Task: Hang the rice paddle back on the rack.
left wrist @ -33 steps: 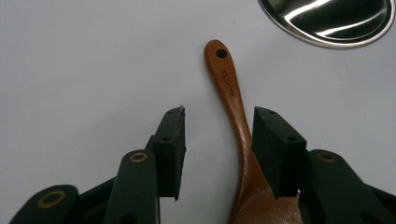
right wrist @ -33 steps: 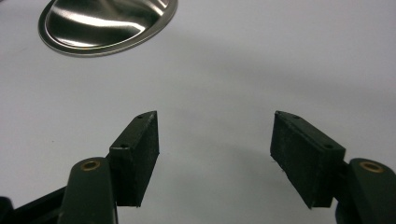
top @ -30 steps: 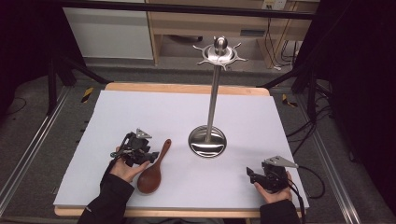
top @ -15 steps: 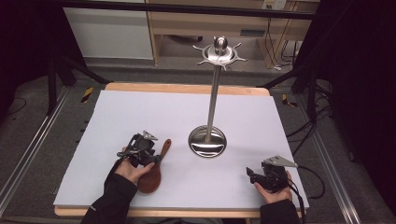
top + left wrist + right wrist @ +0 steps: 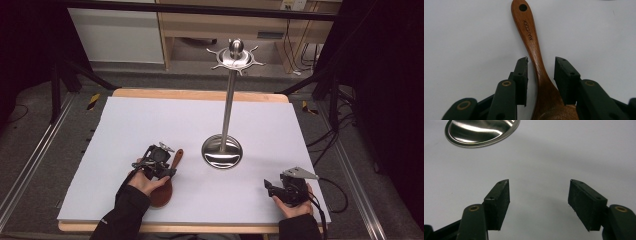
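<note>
So over the last second our left gripper has slid right onto the brown wooden spoon lying at 7 o'clock of the shiny steel utensil stand. Jaws part-open, straddling the handle's neck, not squeezing yet. Looks like a pickup. Right gripper sits wide open, empty, at 5 o'clock.

The high view looks forward and down from above the table's near edge, taking in the whole white top. Each gripper view rides low and close — the left over the wooden spoon, the right (base at 11 o'clock) sharing the steel stand with the high view.
</note>
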`<state>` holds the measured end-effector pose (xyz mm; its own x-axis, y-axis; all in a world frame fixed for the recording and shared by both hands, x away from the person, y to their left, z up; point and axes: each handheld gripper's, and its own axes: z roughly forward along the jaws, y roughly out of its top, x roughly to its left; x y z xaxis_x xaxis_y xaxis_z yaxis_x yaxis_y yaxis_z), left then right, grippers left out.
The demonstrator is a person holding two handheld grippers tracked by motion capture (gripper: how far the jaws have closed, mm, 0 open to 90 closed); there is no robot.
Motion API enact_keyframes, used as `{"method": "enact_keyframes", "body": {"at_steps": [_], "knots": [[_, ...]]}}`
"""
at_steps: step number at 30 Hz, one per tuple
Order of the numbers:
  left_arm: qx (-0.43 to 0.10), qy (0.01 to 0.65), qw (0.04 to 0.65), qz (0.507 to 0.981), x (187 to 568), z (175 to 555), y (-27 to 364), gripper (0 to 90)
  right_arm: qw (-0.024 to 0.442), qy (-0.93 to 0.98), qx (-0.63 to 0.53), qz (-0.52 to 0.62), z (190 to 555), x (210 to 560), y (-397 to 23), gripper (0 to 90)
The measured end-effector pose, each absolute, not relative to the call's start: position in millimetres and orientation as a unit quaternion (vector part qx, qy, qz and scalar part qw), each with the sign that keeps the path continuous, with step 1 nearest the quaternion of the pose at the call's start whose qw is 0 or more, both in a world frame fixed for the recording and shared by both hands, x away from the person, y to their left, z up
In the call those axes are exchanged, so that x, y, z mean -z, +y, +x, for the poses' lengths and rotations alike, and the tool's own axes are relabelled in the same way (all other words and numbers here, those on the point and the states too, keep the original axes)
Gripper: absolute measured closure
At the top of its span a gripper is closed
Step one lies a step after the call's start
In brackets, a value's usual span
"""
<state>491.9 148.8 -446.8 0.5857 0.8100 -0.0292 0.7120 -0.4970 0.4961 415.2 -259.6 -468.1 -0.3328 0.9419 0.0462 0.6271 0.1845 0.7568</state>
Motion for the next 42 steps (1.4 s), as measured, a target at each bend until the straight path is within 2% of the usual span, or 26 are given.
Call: {"method": "enact_keyframes", "body": {"at_steps": [4, 16, 23, 29, 33, 42], "knots": [[-0.1, 0.443, 0.222, 0.863, 451.0, 493.4, 146.3, 68.3, 0.224, 0.737, -0.352, 0.532, 416.1, 468.7, -259.6, 34.3], [-0.088, 0.451, 0.213, 0.862, 451.1, 495.0, 146.2, 70.0, 0.222, 0.739, -0.351, 0.53, 416.6, 469.4, -259.4, 34.9], [-0.092, 0.439, 0.202, 0.871, 450.3, 490.8, 150.9, 74.8, 0.22, 0.74, -0.35, 0.53, 416.6, 469.7, -259.0, 35.8], [-0.111, 0.411, 0.197, 0.883, 450.3, 490.0, 151.7, 73.3, 0.22, 0.74, -0.349, 0.53, 416.8, 469.7, -259.0, 35.9], [-0.115, 0.41, 0.189, 0.885, 452.0, 491.4, 150.7, 66.3, 0.22, 0.741, -0.349, 0.53, 416.7, 469.7, -258.9, 35.9], [-0.097, 0.419, 0.196, 0.881, 451.9, 496.5, 154.1, 68.6, 0.219, 0.74, -0.349, 0.532, 416.8, 469.6, -258.6, 36.1]]}}
